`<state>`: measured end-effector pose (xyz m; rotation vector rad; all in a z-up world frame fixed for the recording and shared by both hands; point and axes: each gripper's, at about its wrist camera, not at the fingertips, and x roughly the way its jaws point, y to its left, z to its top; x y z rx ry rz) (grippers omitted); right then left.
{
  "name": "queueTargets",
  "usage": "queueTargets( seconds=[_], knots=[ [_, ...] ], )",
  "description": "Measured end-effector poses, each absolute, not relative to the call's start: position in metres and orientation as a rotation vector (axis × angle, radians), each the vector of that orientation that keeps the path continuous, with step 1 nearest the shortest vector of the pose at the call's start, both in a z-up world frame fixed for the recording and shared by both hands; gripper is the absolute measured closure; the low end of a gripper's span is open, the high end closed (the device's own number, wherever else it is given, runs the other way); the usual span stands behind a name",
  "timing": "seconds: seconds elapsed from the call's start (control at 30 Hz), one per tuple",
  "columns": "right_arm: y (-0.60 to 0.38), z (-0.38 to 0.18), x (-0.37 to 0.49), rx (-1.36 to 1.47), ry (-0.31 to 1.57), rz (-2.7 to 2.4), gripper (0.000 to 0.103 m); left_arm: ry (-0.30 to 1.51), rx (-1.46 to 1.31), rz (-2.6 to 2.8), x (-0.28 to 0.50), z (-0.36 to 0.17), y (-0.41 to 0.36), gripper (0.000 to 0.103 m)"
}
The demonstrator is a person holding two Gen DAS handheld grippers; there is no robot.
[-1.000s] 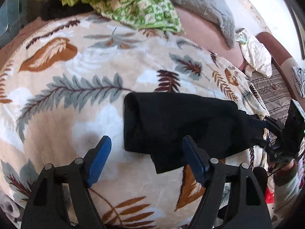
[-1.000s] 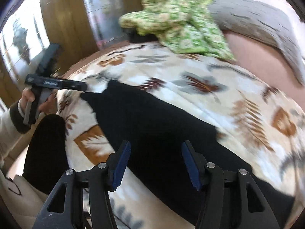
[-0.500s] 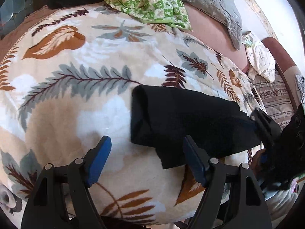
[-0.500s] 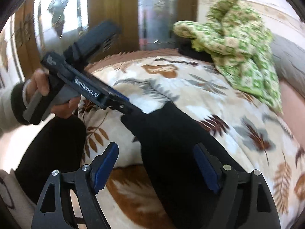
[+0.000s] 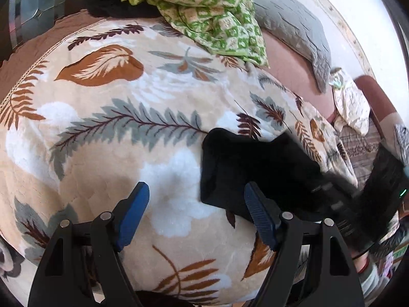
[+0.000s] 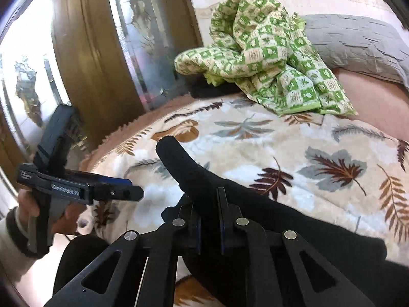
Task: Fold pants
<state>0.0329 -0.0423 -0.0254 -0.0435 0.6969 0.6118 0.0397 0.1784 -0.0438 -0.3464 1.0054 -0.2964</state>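
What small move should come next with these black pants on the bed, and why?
Probably lift the right gripper and carry its pinched fold across. Its jaws are shut on the black pants, while the left gripper hangs open above the leaf-print blanket, beside the pants' edge, holding nothing.

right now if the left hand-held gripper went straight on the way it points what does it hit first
Probably the leaf-print blanket, just left of the black pants; its open pads hold nothing, though depth is uncertain.
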Motion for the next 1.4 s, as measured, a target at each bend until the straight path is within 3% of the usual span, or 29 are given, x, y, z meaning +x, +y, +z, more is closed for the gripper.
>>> queueTargets(
  seconds=[0.17,0.23,0.37,0.47,0.6,0.93,1.27,1.4],
  knots=[
    [-0.017,-0.073,0.051,0.063,0.825,0.590,0.093,1.000,-0.379,-0.278,0.041,-0.045,0.183,0.026],
    [-0.010,-0.083,0.051,0.086,0.845,0.596,0.087,0.996,-0.385,-0.280,0.043,-0.043,0.182,0.026],
    [-0.015,-0.073,0.041,0.114,0.851,0.683,0.064,0.967,-0.365,-0.293,0.044,-0.035,0.169,0.026],
    [-0.039,-0.055,0.034,0.137,0.851,0.705,0.062,0.950,-0.332,-0.312,0.046,-0.028,0.153,0.026],
    [-0.094,-0.030,0.022,-0.032,0.775,0.497,0.048,0.922,-0.264,-0.355,0.044,-0.020,0.123,0.026],
    [-0.199,-0.035,0.037,-0.034,0.821,0.183,0.048,0.960,-0.126,-0.365,0.043,-0.044,0.069,0.026],
    [-0.206,-0.063,0.049,-0.072,0.871,0.135,0.048,1.008,-0.098,-0.303,0.040,-0.073,0.073,0.026],
    [-0.208,-0.073,0.052,-0.066,0.882,0.134,0.046,0.986,-0.042,-0.294,0.035,-0.075,0.068,0.021]
  ],
)
